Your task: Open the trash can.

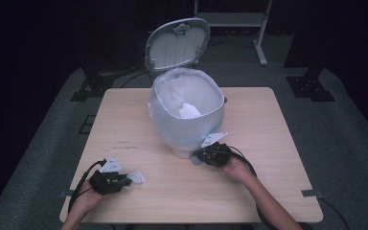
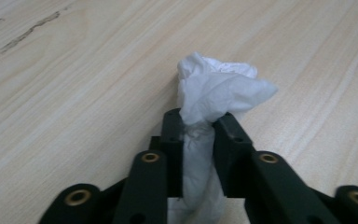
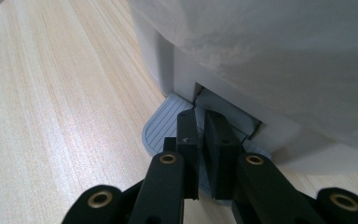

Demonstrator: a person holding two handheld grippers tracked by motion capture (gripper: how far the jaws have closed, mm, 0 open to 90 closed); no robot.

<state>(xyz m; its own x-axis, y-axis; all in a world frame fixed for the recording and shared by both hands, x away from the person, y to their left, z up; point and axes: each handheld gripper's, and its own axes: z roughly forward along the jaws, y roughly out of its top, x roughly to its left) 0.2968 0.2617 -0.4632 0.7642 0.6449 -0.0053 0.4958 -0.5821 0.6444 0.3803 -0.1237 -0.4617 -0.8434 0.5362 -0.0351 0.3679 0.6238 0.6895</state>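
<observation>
White crumpled tissue (image 2: 214, 93) sits clamped in the left gripper (image 1: 124, 179); the bin (image 1: 187, 112) lies at two o'clock, its pedal (image 3: 161, 126) pressed by the closed right gripper (image 1: 196, 155).

A pale wooden table (image 1: 268, 143) lies under both sets of jaws. A thin dark scratch (image 2: 23, 32) runs ahead and to the left of the left jaws. Far beyond the right jaws stand a white metal frame (image 1: 261, 43) and what may be a black stand foot (image 1: 309, 88) on grey carpet (image 1: 345, 143).
</observation>
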